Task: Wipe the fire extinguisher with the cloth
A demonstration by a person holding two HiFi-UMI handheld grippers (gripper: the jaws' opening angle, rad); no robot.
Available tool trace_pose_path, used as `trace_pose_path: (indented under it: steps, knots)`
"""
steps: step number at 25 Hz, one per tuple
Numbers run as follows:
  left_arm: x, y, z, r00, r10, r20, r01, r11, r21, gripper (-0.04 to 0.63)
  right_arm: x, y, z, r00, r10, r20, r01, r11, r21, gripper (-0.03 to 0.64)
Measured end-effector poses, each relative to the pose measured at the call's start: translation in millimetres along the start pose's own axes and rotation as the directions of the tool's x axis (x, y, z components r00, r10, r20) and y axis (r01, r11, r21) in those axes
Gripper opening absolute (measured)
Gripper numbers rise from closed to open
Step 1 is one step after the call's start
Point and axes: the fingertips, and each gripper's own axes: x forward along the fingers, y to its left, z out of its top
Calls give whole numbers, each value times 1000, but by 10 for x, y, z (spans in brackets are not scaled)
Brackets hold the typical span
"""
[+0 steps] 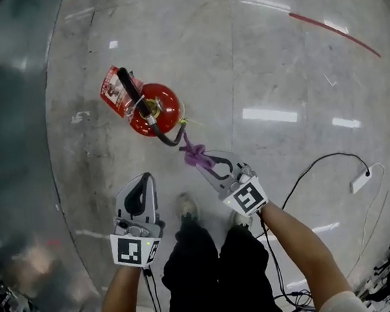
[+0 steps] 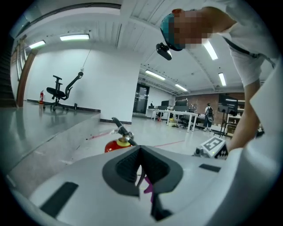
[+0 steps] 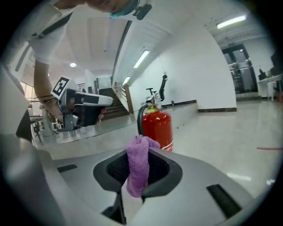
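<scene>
Glossy grey floor (image 1: 274, 53) fills head view. Fire extinguisher (image 1: 152, 109) upright on it, upper left of centre: red rounded body, brass-coloured neck, black handle and hose, label with white print. My left claw (image 1: 144, 181) at lower left, jaws together, nothing between. My right claw (image 1: 209, 161) at centre, clamped on bunched purple terry cloth (image 1: 194, 155), just below hose end.

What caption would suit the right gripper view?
Right gripper clamps a folded purple terry cloth, facing the upright red metal fire extinguisher.
</scene>
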Motion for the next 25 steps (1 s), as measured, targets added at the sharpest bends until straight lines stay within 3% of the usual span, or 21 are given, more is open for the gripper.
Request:
trace_pose_path:
  steps: [2, 5, 7, 11, 14, 20, 25]
  knots:
    - [-23, 54, 196, 1000, -13, 4, 13, 1000, 19, -2, -78, 1, 190, 995, -95, 15, 94, 995, 38, 69]
    - [-46, 80, 171, 995, -99, -18, 99, 995, 11, -2, -95, 91, 279, 969, -246, 13, 243, 962, 122, 69]
    - [-67, 109, -37, 983, -174, -67, 173, 985, -14, -2, -26, 128, 251, 934, -356, 12, 347, 918, 190, 69]
    - [-241, 267, -436, 941, -290, -175, 283, 957, -67, -2, 37, 249, 198, 839, -543, -9, 522, 801, 292, 69]
    - [-328, 389, -316, 922, -352, -163, 342, 936, -85, -2, 90, 448, 273, 790, -613, -33, 588, 740, 326, 69]
    - [-311, 392, -93, 884, -442, -156, 442, 896, -35, -2, 106, 658, 425, 706, -709, -5, 658, 653, 375, 69]
    - [-186, 464, -248, 890, -440, -120, 445, 895, 20, -2, 149, 684, 165, 669, -743, 6, 686, 620, 382, 69]
